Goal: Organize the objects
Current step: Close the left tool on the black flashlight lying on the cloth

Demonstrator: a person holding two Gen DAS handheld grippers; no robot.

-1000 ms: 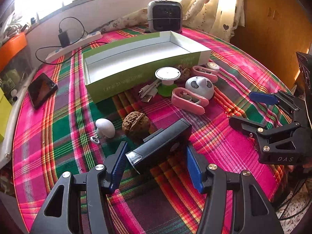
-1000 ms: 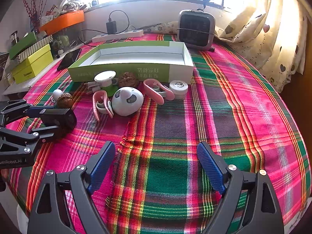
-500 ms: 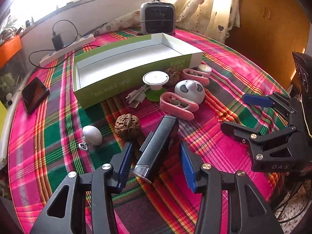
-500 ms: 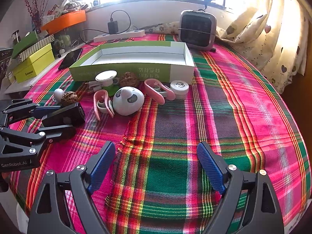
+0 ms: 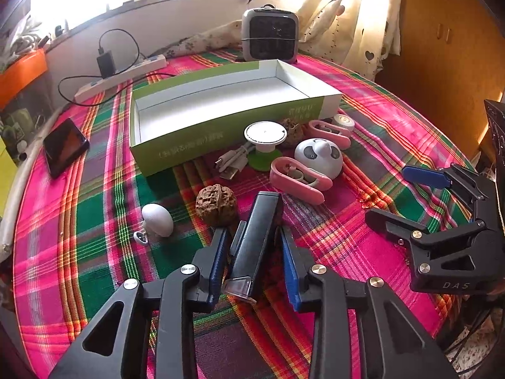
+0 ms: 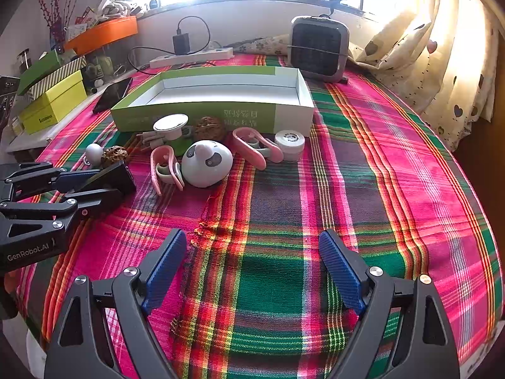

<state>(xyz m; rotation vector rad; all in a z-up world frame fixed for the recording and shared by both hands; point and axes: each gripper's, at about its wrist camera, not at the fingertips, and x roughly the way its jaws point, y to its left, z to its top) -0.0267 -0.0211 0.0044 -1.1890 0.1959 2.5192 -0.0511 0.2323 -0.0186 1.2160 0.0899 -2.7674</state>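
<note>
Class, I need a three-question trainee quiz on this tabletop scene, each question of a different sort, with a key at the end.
1. True or false: the green box already holds several items.
2. Multiple choice: what lies between the jaws of the left gripper? A) the walnut B) the black rectangular device C) the panda-face case
3. Fill in: the right gripper has its jaws ____ over the plaid cloth.

Key: 1 false, its white inside is bare. 2 B; the jaws have just been closing around it, and whether the pads press it yet is unclear. 3 open, nothing between them.
</note>
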